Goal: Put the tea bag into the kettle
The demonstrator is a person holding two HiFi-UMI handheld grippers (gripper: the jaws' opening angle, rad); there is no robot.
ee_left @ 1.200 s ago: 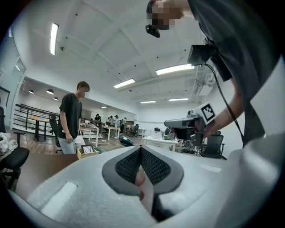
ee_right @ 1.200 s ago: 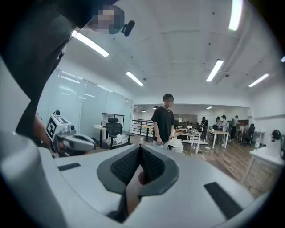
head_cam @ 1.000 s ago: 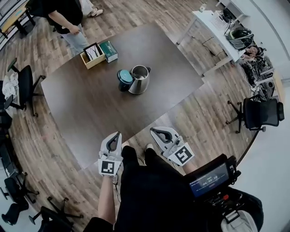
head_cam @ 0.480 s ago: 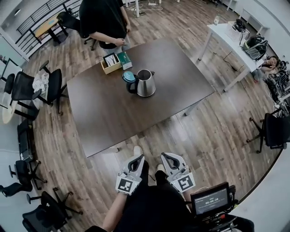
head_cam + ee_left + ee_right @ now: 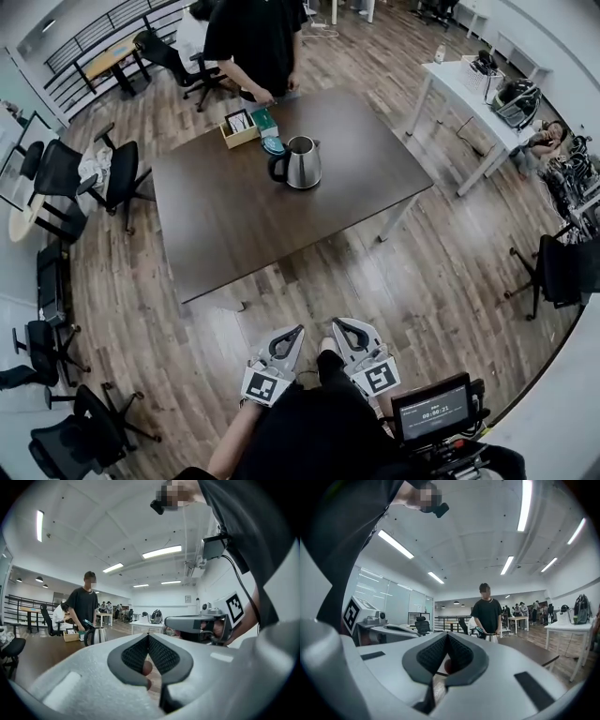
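Note:
The steel kettle [image 5: 302,162] stands on the far half of the dark table [image 5: 234,225], its teal lid [image 5: 274,146] tipped open. It also shows small in the left gripper view as the kettle [image 5: 95,634] and in the right gripper view as the kettle [image 5: 491,638]. A small wooden box [image 5: 238,127] of packets sits behind it; no single tea bag can be made out. My left gripper [image 5: 294,331] and right gripper [image 5: 339,324] hang side by side over the floor, well short of the table. Both are shut and hold nothing.
A person [image 5: 253,42] in black stands at the table's far edge, hands near the box. A green box [image 5: 265,121] lies beside the wooden one. Office chairs [image 5: 103,178] stand left of the table, a white desk [image 5: 478,103] to the right.
The table and kettle now sit farther from me and higher in the head view. Both grippers have dropped lower and closer together, over the floor. The standing person shows more fully.

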